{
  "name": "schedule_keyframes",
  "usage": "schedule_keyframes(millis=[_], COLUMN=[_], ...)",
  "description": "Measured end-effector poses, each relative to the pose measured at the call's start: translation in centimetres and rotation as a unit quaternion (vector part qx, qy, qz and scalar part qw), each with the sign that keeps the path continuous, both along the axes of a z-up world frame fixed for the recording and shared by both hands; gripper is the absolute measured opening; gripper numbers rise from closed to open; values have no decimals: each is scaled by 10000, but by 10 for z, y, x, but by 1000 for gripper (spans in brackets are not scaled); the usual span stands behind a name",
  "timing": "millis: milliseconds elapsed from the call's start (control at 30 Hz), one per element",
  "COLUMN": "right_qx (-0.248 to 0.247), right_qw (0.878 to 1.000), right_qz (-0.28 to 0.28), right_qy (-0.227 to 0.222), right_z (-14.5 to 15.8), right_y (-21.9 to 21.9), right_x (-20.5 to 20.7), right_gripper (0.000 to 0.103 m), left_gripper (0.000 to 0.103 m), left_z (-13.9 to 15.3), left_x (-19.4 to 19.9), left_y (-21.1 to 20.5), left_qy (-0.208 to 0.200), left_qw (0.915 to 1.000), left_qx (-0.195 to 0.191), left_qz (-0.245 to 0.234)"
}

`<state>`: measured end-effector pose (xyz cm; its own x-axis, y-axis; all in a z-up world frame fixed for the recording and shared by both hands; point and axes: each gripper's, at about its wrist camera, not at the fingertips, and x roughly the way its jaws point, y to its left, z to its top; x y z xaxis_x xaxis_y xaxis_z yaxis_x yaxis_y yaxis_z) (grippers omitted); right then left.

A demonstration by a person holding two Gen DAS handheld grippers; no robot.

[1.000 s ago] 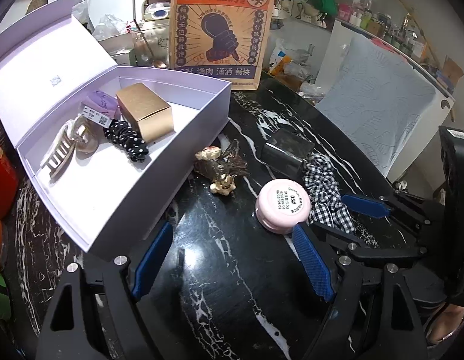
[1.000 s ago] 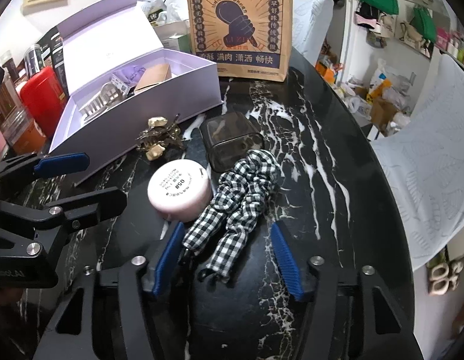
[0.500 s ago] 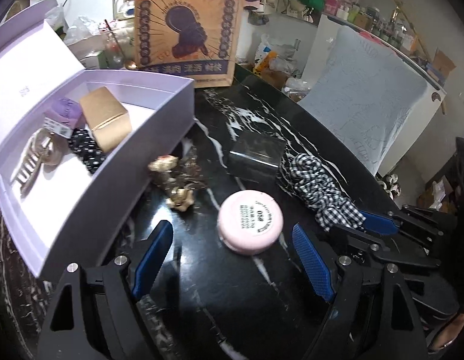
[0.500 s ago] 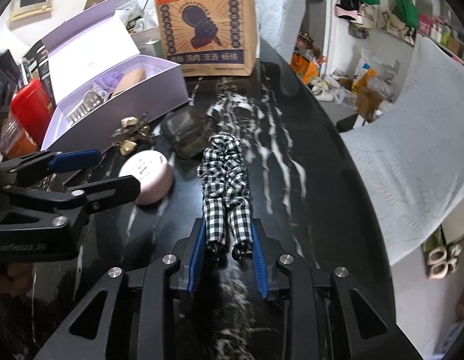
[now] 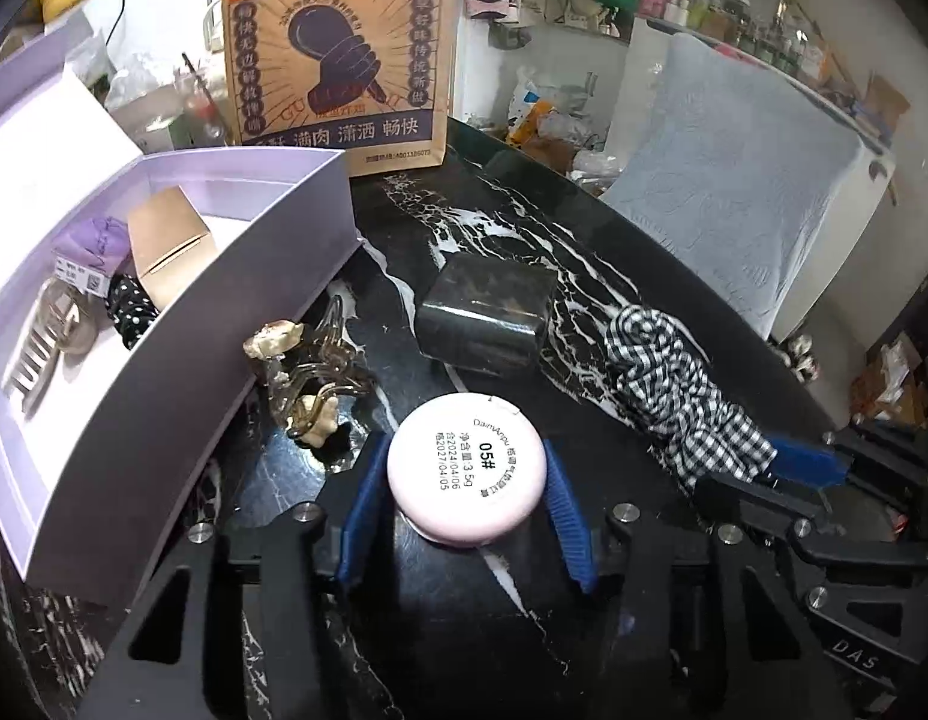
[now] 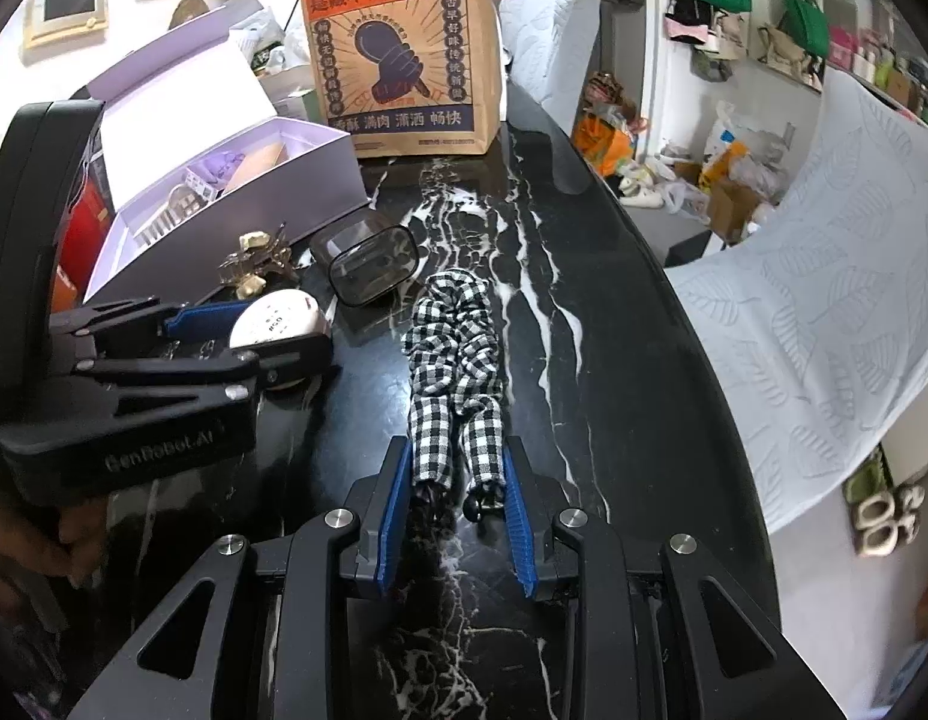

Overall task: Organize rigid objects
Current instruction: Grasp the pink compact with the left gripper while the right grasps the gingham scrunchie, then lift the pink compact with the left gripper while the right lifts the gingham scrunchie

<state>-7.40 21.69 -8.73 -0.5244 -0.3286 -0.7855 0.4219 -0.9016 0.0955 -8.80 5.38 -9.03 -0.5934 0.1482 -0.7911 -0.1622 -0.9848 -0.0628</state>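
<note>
Blue ribbed pads of the left gripper [image 5: 464, 507] press both sides of a round pink compact [image 5: 466, 474], a smooth, shallow disc turned label-up, its printed sticker reading "05#"; it sits low over the black, white-veined marble bench [image 5: 583, 252]. Alongside, the right gripper [image 6: 458, 492] is clenched on the tail ends of a black-and-white gingham scrunchie [image 6: 455, 354], soft crinkled cloth stretched lengthwise along the bench ahead of the fingers. Just beyond the compact lie a clear amber hair claw [image 5: 311, 369] trimmed with cream flower shapes and a dark, glossy, translucent cube-shaped case [image 5: 484, 315] with rounded corners, tipped on its side. Left of these stands an open lilac cardboard box [image 5: 188, 360], matte and straight-walled, its lid [image 5: 38, 120] raised behind. Inside rest a pale comb-toothed claw clip [image 5: 44, 336], a black polka-dot scrunchie [image 5: 128, 309], a small kraft carton [image 5: 170, 243] and a purple item [image 5: 95, 240] bearing a printed tag. At the far edge of the bench, a brown paper bag [image 5: 338, 54] stands upright, printed in orange and navy with a clenched fist gripping a drumstick and Chinese lettering.
</note>
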Motion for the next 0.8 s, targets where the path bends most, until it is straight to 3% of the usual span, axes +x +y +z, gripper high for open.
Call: schedule_keyframes(millis=[100,167,800], right_qx=[40,48,24], right_qw=[9999,9998,9971], right_qz=[35,73,762], right_qy=[102,156,25], right_z=[-1,-2,-1], right_y=[-2,-3,-32], right_x=[2,4,49], right_gripper=[29,23,22], left_gripper=[51,51,50], left_z=[0,1,2], left_x=[3,6,71], left_y=[-4,-8,-37], left_qy=[3,-6,-97], left_qw=[9998,9996,9991], left_qx=[29,81,47], left_qz=[214,275,421])
